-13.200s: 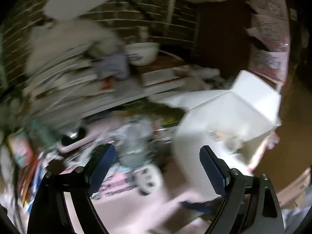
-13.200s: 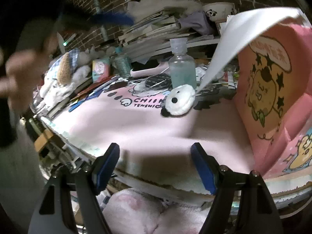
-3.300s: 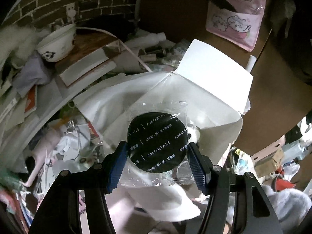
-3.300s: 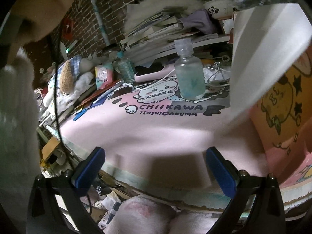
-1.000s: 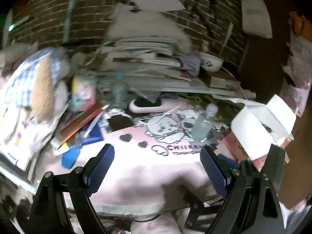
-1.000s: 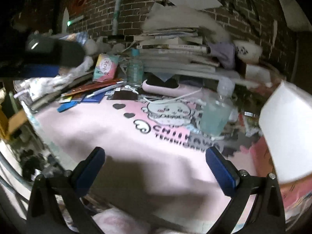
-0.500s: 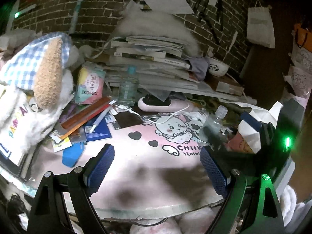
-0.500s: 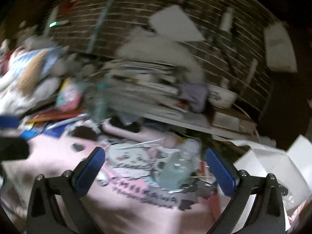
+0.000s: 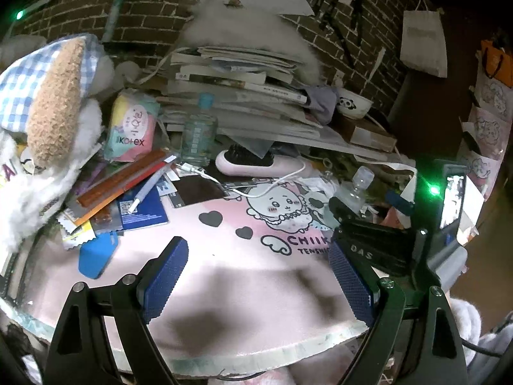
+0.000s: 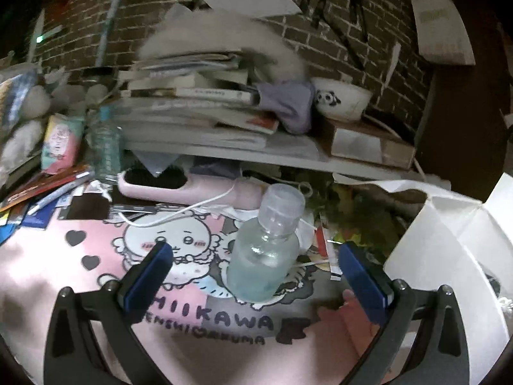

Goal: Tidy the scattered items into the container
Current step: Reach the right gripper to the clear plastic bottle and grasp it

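Right claw [image 10: 256, 271] frames round translucent bottle [image 10: 264, 256].

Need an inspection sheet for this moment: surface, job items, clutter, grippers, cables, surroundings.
Surface: pink cartoon mat, near half bare.
Job's things: clear capped bottle upright on the mat; open white box at right.
Clutter: pink hairbrush, green bottle, Kotex pack, pens and cards, stacked books, panda bowl, plush toy.
Grippers: left gripper open, empty; right gripper open, bottle between its fingers, no contact visible.
Cables: white cable loops over the mat beside the hairbrush.
Surroundings: brick wall, hanging paper bags.
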`<state>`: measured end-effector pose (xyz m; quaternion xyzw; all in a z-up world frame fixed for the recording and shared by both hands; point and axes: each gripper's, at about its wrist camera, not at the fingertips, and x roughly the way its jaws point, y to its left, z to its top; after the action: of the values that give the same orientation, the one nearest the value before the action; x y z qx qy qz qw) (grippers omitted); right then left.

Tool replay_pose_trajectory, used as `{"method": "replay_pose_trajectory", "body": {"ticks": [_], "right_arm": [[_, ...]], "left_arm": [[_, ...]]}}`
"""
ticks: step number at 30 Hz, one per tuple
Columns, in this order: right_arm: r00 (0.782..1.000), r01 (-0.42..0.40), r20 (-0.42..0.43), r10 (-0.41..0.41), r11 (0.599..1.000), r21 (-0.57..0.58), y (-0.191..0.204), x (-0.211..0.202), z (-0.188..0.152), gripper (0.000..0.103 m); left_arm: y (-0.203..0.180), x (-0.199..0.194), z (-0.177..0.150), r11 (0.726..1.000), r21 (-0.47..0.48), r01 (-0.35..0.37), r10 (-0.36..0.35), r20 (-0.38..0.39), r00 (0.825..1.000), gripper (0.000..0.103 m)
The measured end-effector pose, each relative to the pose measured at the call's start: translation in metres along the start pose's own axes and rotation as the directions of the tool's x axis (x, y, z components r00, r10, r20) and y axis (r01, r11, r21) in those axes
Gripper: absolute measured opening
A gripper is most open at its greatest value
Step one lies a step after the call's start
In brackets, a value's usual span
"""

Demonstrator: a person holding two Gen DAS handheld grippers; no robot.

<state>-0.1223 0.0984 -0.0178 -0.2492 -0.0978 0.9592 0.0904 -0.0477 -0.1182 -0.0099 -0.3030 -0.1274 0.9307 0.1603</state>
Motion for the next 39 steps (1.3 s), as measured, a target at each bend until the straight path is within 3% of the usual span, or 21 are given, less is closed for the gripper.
{"method": "replay_pose_trajectory", "body": {"ticks": [6,12,15,17,23,39], "right_arm": [[0.987,-0.035,-0.154,0.044,0.997,0.062,-0.005,0.033,0.0,0.101],[0.968,-0.102,-0.209,0.14,0.978,0.183,-0.022,0.048,0.001,0.088],[0.958,-0.126,-0.233,0.167,0.975,0.181,-0.021,0.053,0.0,0.076],[0.949,-0.147,-0.25,0.193,0.97,0.192,-0.02,0.057,-0.001,0.061],[0.945,-0.154,-0.253,0.207,0.965,0.214,-0.026,0.06,-0.001,0.046],[0.94,-0.232,-0.223,0.256,0.964,0.129,0.004,0.044,0.0,0.044]], "left_arm": [[0.008,0.01,0.0,1.0,-0.023,0.008,-0.008,-0.009,1.0,0.088],[0.01,0.017,-0.001,1.0,-0.021,0.022,-0.023,-0.02,1.0,0.088],[0.011,0.019,-0.001,0.999,-0.021,0.025,-0.025,-0.024,0.999,0.088],[0.011,0.019,-0.001,0.999,-0.022,0.026,-0.027,-0.024,0.999,0.088],[0.008,0.022,0.0,0.999,-0.018,0.028,-0.028,-0.027,0.999,0.088],[0.003,0.012,-0.001,0.999,-0.009,0.032,-0.032,-0.029,0.999,0.088]]}}
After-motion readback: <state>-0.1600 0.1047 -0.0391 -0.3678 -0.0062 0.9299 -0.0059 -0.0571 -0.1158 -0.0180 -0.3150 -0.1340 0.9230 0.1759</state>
